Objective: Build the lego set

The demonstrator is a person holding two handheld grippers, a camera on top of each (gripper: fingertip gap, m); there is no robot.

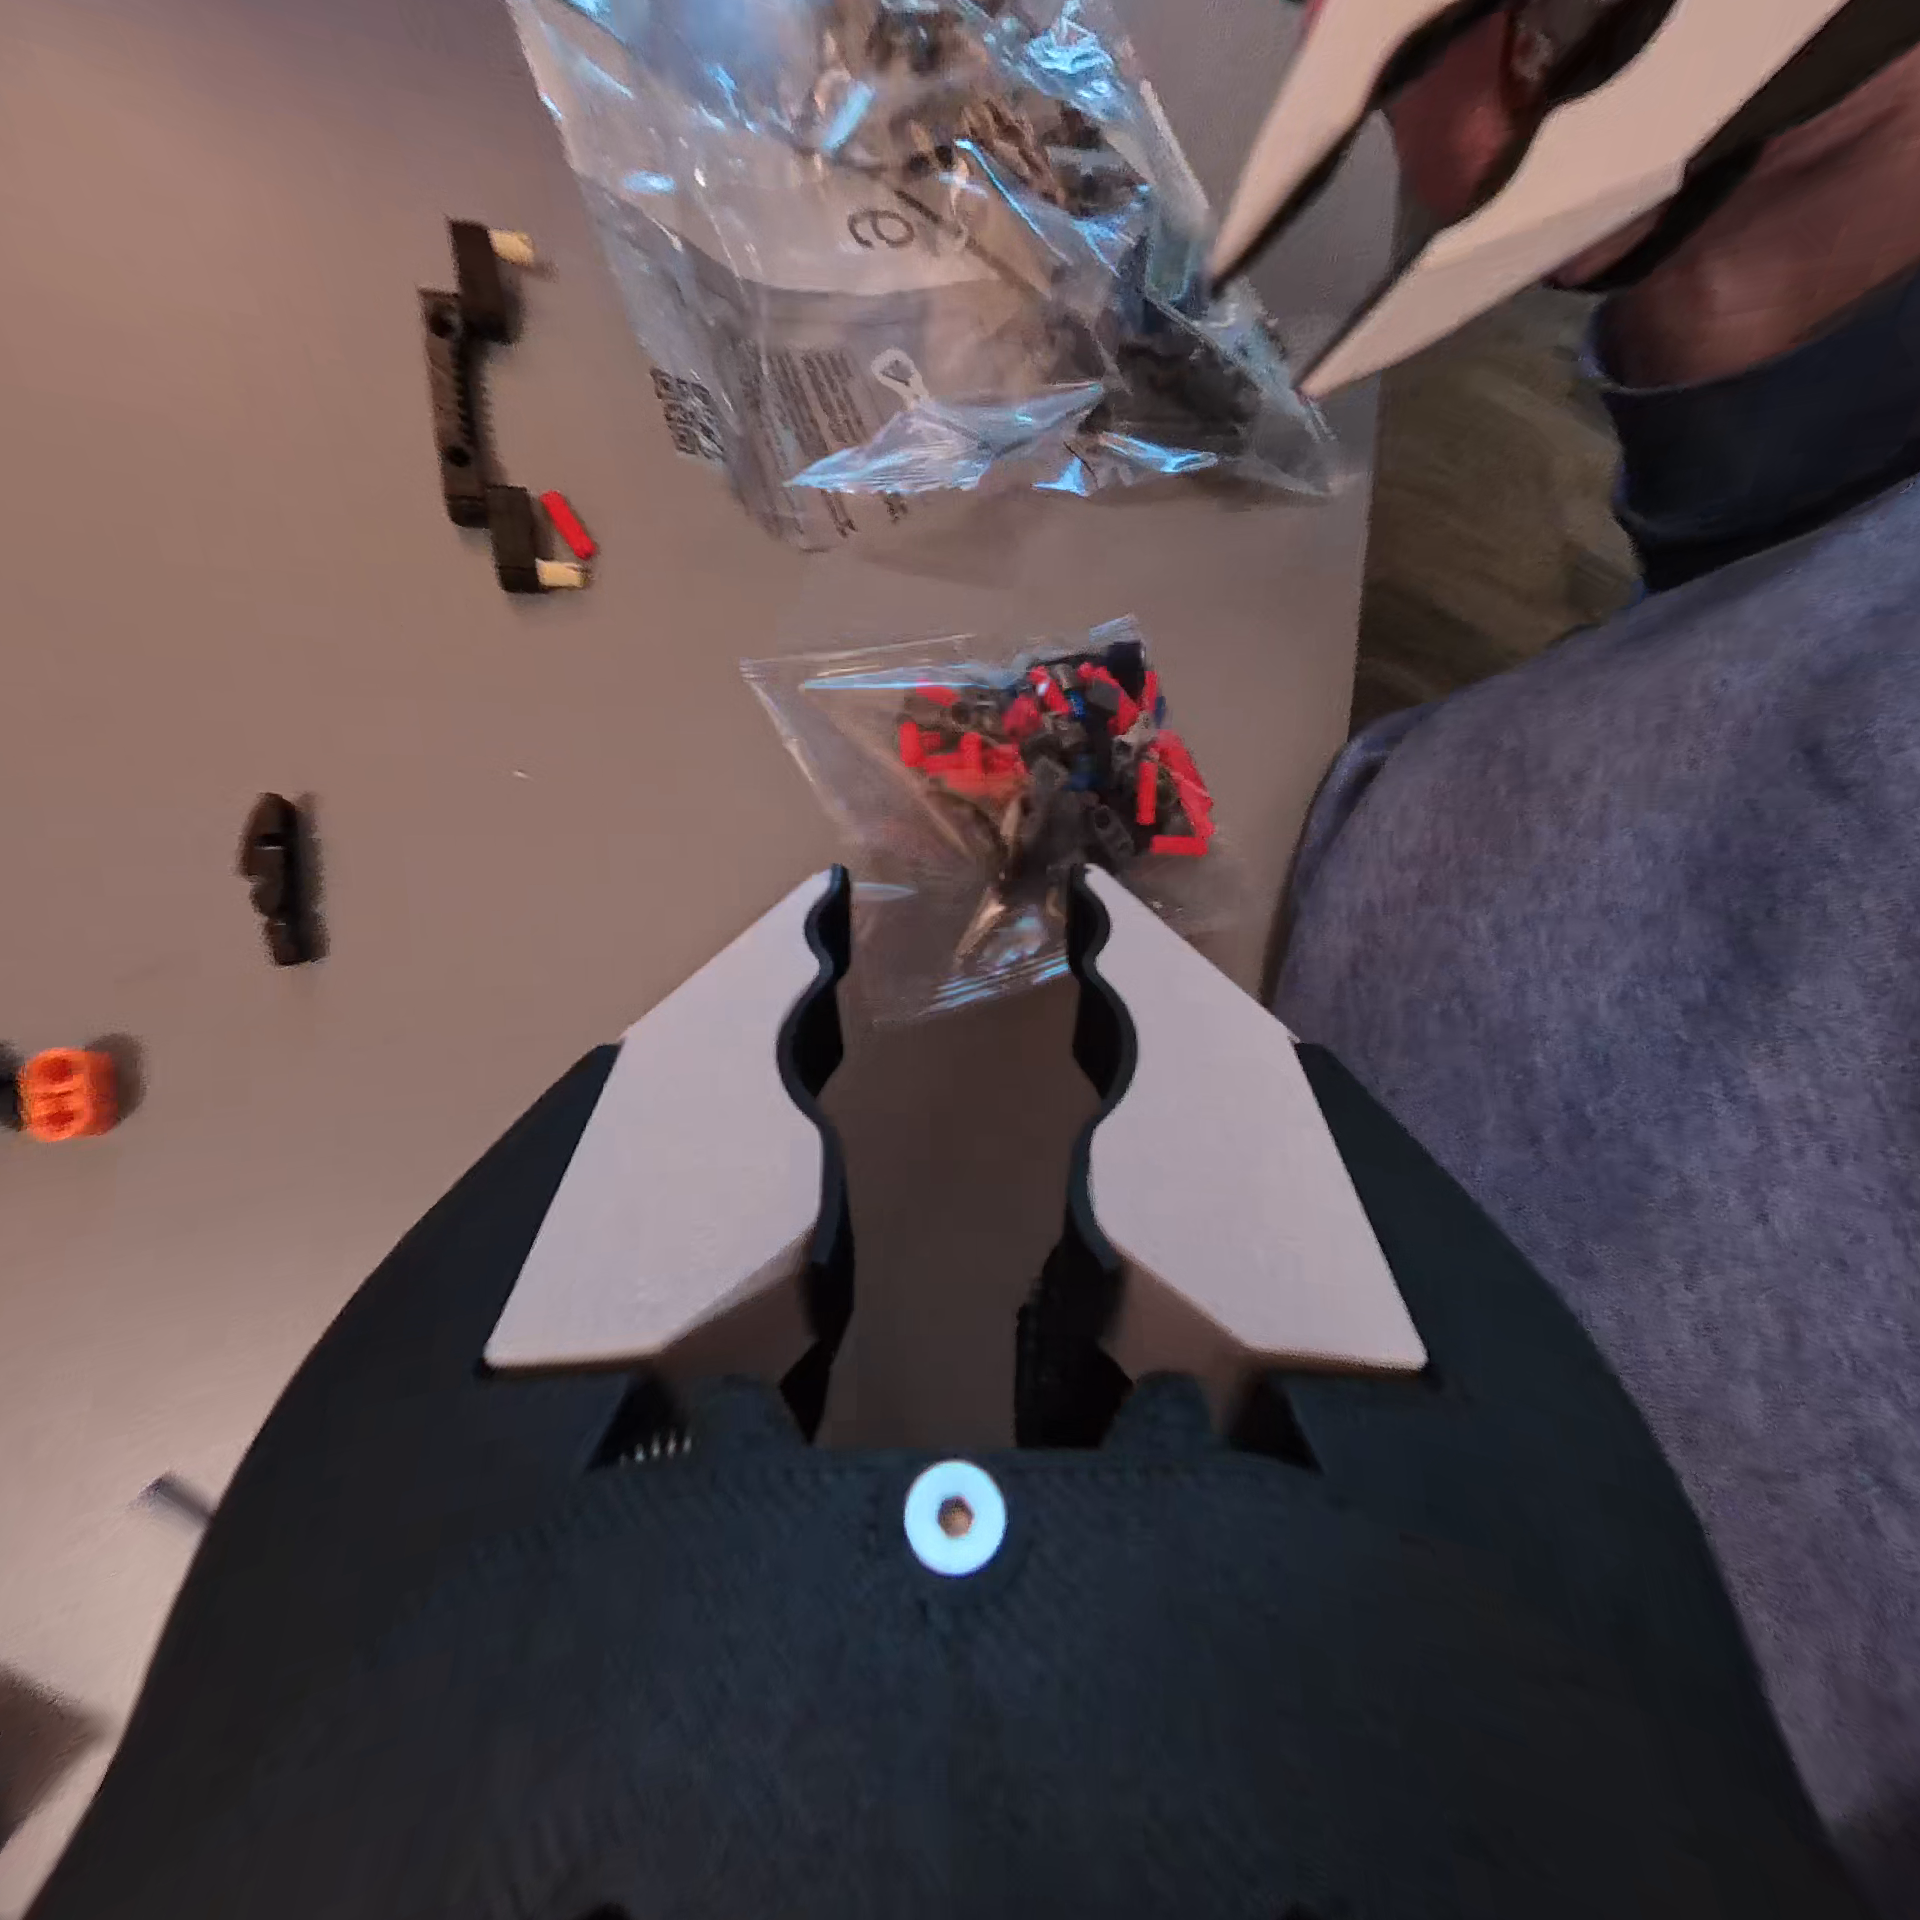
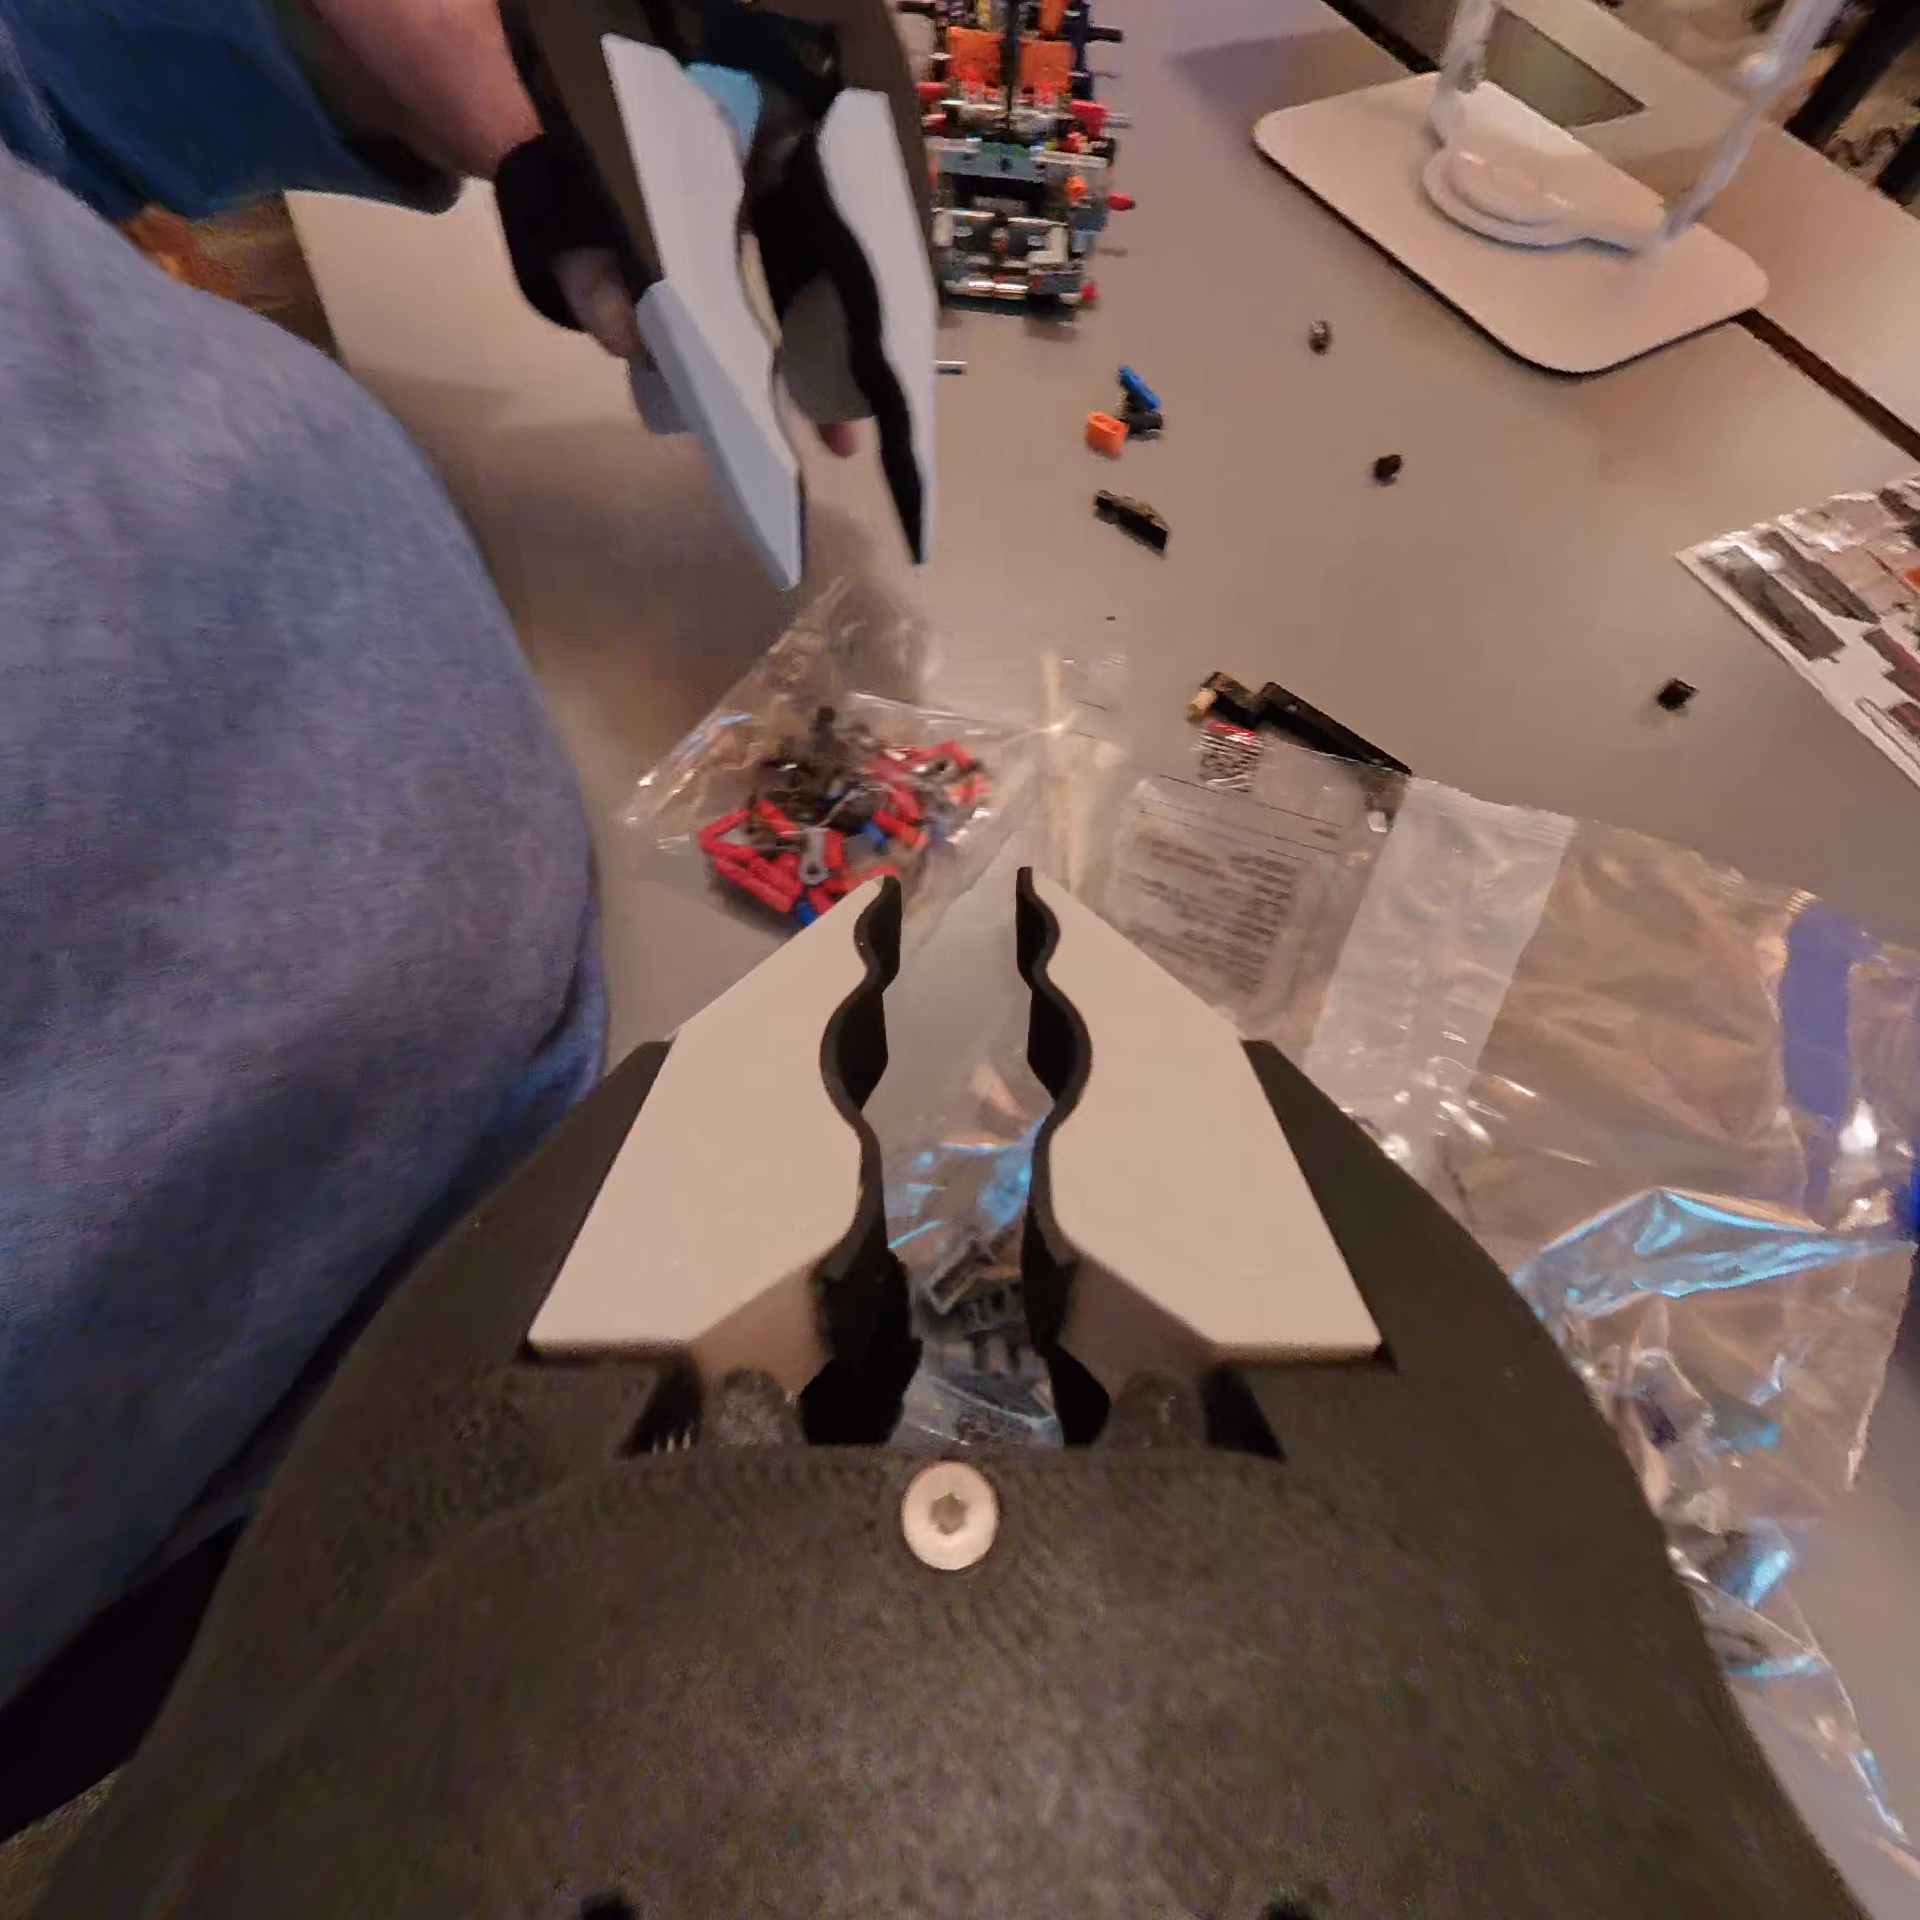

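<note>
My left gripper [image 1: 961, 888] is open and empty, held just above a small clear bag of red and dark Lego pieces [image 1: 1049, 769]. My right gripper [image 2: 956, 883] is open, its jaws a narrow gap apart, and hovers over a large clear bag of dark pieces [image 2: 1455, 1039], which also shows in the left wrist view [image 1: 883, 260]. The small bag [image 2: 831, 821] lies just ahead of the right gripper. Each gripper shows in the other's view: the right one [image 1: 1268, 332] and the left one [image 2: 852, 566]. A black assembly with tan pins [image 1: 483, 405] lies on the table.
A partly built multicoloured model [image 2: 1013, 156] stands at the far side. Loose pieces lie about: an orange one [image 1: 62, 1091], a black one [image 1: 281, 878], a red pin [image 1: 566, 520]. An instruction booklet [image 2: 1829, 603] lies right. A white stand base [image 2: 1507, 229] sits far right. A person's torso [image 2: 208, 831] is close. Some 12 cm of space lies between my two pairs of fingers. From the left gripper's tips to the red pin [image 1: 566, 520] is close to 11 cm. It turns up in the right wrist view [image 2: 1230, 729] as well.
</note>
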